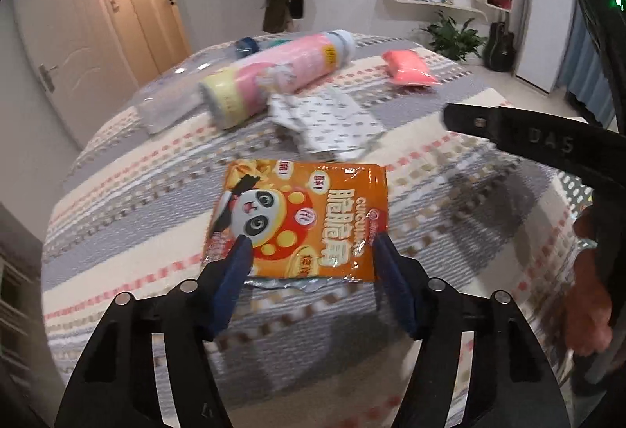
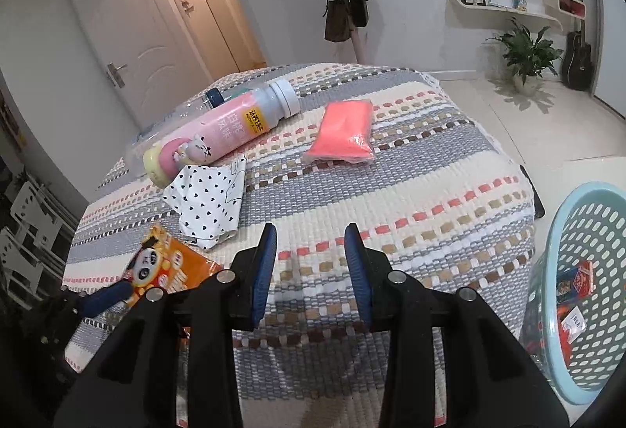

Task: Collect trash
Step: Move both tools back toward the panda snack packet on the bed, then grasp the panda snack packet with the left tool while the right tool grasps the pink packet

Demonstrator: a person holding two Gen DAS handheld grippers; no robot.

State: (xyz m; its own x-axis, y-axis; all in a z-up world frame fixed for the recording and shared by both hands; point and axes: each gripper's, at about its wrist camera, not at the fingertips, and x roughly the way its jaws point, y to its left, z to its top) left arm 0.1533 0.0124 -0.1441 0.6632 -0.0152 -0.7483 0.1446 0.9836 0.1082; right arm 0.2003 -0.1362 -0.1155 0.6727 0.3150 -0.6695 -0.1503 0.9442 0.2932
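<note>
An orange snack packet with a panda print lies flat on the striped bedspread. My left gripper is low over the packet's near edge. Its left blue finger overlaps the packet and the right one sits at the packet's right edge, so it is open. The right wrist view shows the same packet at lower left with a blue finger of the left gripper on it. My right gripper hovers over bare bedspread, open by a narrow gap, with nothing between its fingers.
Farther back on the bed lie a pink bottle, a heart-dotted white wrapper, a pink packet and a clear bottle with a blue cap. A light blue mesh basket holding wrappers stands at the right.
</note>
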